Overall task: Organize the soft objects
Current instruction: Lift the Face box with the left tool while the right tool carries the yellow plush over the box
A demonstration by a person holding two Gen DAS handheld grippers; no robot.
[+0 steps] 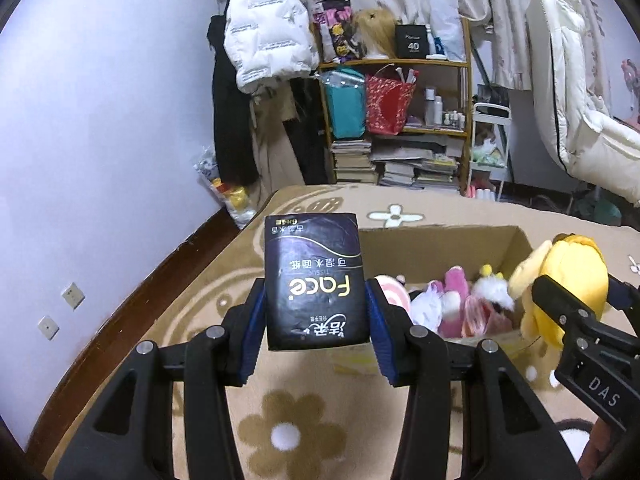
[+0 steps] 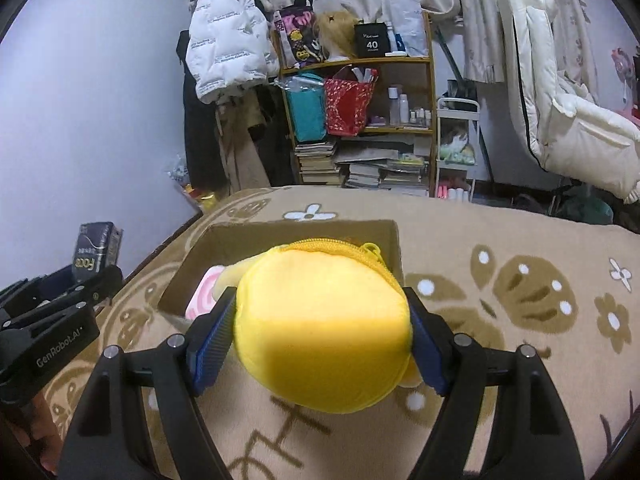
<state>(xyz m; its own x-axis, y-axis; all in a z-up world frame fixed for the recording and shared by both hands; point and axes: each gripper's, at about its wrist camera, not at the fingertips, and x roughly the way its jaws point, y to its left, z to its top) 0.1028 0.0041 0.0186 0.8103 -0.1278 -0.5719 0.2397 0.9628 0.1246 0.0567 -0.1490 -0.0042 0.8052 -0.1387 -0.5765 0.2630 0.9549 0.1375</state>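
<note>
- Your left gripper [image 1: 316, 312] pinches a dark rectangular tissue pack [image 1: 314, 280], held above the tan flowered rug [image 1: 200, 320].
- Your right gripper [image 2: 320, 332] squeezes a round yellow plush toy [image 2: 320, 328].
- The open brown cardboard box [image 1: 436, 240], just beyond, holds pink and white plush toys [image 1: 456, 300].
- The rug's left edge runs beside the wall [image 1: 100, 120]; bare rug lies right of the box.

Box [image 2: 384, 240] interior (behind yellow plush [image 2: 320, 332])
</note>
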